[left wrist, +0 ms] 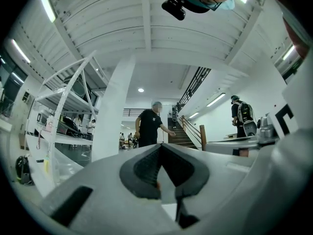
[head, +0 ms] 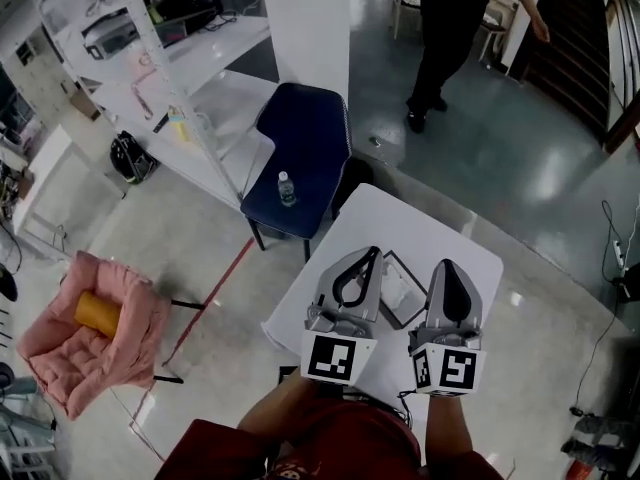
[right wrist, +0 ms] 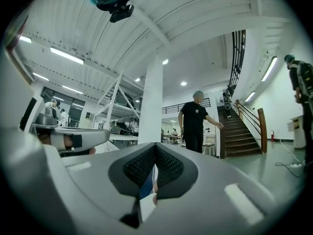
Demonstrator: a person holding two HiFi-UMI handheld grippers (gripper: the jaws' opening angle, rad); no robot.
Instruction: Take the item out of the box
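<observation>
A small dark-rimmed box [head: 386,259] lies on the white table [head: 400,218], with a white item [head: 404,290] inside it. My two grippers hover above the table, one on each side of the box, noses pointing away from me. The left gripper [head: 374,254] stands left of the box; its tips meet and nothing is between the pads [left wrist: 142,168]. The right gripper [head: 445,266] stands right of the box, shut and empty. Both gripper views look out level across the room, so neither shows the box. In them the left gripper [left wrist: 159,147] and right gripper [right wrist: 155,146] show their jaws closed at the tip.
A blue chair [head: 305,138] with a water bottle [head: 286,188] stands just beyond the table's far left corner. A pink cushioned chair [head: 95,343] holding a yellow roll [head: 97,313] is at the left. White shelving [head: 150,48], a pillar [head: 305,18] and a walking person [head: 445,28] are farther off.
</observation>
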